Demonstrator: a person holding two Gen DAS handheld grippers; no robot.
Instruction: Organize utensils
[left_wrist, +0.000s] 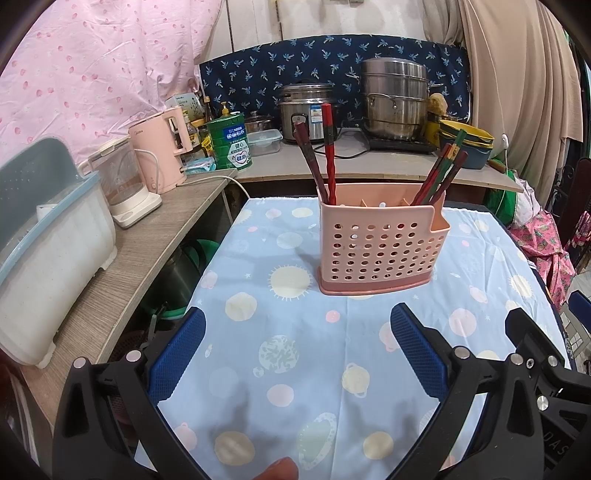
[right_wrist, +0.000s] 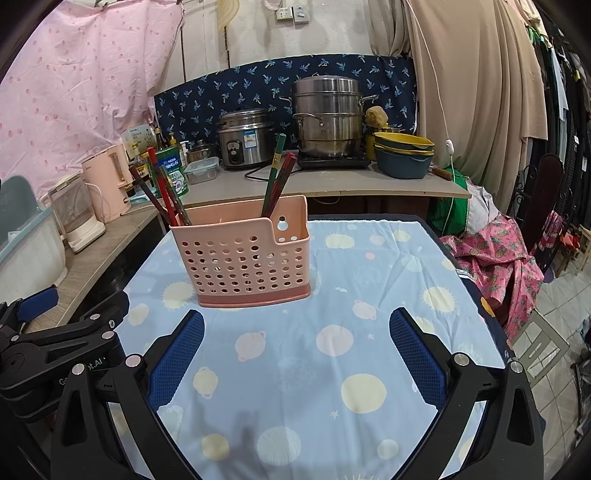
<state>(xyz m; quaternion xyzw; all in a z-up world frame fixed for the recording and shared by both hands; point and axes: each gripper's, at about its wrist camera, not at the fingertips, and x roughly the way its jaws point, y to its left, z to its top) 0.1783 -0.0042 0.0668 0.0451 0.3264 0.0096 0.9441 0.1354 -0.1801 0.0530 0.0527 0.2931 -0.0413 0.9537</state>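
Your one utensil holder (left_wrist: 376, 243), a pink plastic caddy with a perforated front wall and a darker pink base, stands upright on the blue planet-print cloth (left_wrist: 295, 369) covering the surface, toward its far half and just ahead of both grippers. It holds two bunches of chopsticks: the left bunch (left_wrist: 319, 158) leans left out of the left end compartment, with a bright red pair beside darker brown ones, and the right bunch (left_wrist: 441, 170) leans right out of the right end, red, brown and one green-tipped; the exact count in each bunch is hard to tell. The middle compartments show only a pale tip you cannot identify. Your left gripper (left_wrist: 297, 332) hovers low over the cloth with its jaws spread wide and nothing between them; your right gripper (right_wrist: 295, 332) does the same beside it, jaws wide and empty. On the far counter stand two steel pots: a rice cooker (right_wrist: 245, 142) and a stacked steamer (right_wrist: 327, 118).
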